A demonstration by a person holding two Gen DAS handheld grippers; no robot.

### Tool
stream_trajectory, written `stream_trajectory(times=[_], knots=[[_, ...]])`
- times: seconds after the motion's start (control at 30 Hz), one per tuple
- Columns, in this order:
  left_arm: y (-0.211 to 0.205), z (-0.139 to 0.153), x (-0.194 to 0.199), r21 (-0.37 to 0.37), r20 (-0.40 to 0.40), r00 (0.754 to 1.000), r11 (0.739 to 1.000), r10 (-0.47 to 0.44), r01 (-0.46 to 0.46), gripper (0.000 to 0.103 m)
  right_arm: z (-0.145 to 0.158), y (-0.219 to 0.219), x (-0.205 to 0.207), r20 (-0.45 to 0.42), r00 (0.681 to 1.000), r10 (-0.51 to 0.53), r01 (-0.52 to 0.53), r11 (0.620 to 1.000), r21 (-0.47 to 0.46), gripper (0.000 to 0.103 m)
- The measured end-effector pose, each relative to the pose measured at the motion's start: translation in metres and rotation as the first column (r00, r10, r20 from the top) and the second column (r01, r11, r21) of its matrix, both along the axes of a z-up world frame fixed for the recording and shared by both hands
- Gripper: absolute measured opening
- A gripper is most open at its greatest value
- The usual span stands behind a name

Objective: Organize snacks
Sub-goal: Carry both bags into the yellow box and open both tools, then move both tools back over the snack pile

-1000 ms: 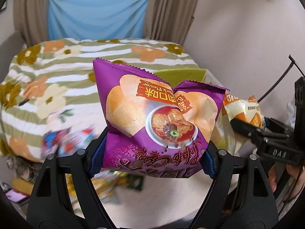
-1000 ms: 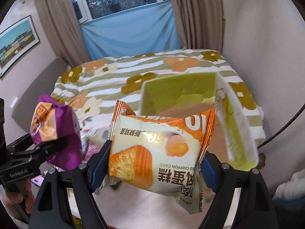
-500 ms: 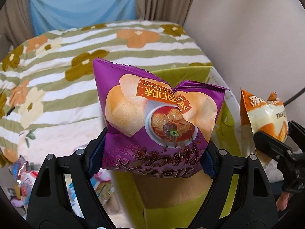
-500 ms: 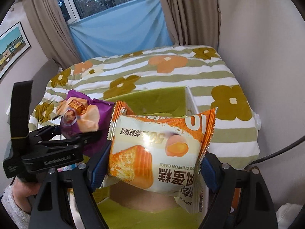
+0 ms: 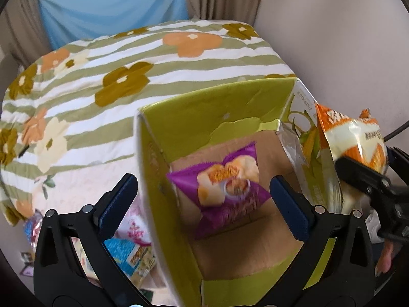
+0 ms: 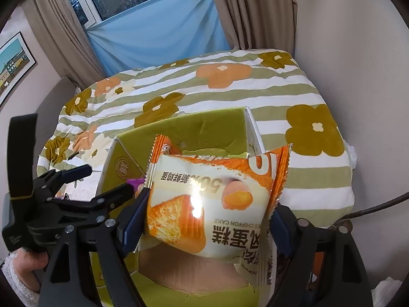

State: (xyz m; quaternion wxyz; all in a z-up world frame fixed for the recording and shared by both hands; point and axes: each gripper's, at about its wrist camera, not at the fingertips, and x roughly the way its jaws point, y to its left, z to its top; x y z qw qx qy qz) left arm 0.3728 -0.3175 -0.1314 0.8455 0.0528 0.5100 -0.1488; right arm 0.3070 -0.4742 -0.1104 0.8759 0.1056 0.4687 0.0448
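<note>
A purple chip bag (image 5: 225, 186) lies on the brown floor of the green cardboard box (image 5: 219, 107). My left gripper (image 5: 204, 197) is open and empty above the box, its jaws straddling the box's left wall. My right gripper (image 6: 207, 220) is shut on an orange-and-white chiffon cake packet (image 6: 212, 199), held over the box (image 6: 184, 125). The packet also shows at the right of the left wrist view (image 5: 352, 138). The left gripper shows at the left of the right wrist view (image 6: 102, 184); only a sliver of the purple bag (image 6: 134, 181) shows there.
The box stands against a bed with a green-striped flowered quilt (image 5: 127, 58). Several loose snack packets (image 5: 127, 250) lie on the floor left of the box. A wall (image 5: 345, 38) is close on the right. A cable (image 6: 378, 204) runs at the right.
My left gripper opened and the purple chip bag dropped into the box. Both grippers moved over the box; the right still holds the cake packet.
</note>
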Motion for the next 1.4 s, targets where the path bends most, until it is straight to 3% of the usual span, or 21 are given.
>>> stream_trajectory(times=[0.43, 0.57, 0.9, 1.4], knots=[[0.032, 0.012, -0.021, 0.0, 0.023, 0.999, 1.0, 0.022, -0.022, 0.102, -0.004, 0.019, 0.042, -0.013, 1.0, 0.028, -0.028, 1.0, -0.002, 0.084], [0.035, 0.008, -0.022, 0.011, 0.02, 1.0, 1.0, 0.019, -0.019, 0.102, -0.008, 0.024, 0.047, 0.008, 1.0, 0.018, -0.018, 0.999, -0.041, 0.098], [0.039, 0.004, -0.035, -0.008, 0.006, 0.999, 0.999, 0.039, -0.039, 0.102, -0.008, 0.025, 0.021, -0.009, 1.0, 0.028, -0.028, 0.996, -0.085, 0.098], [0.056, 0.066, -0.09, 0.007, 0.137, 0.983, 0.992, 0.121, -0.123, 0.102, 0.037, 0.028, -0.033, 0.088, 0.993, 0.074, -0.067, 0.994, -0.082, 0.098]])
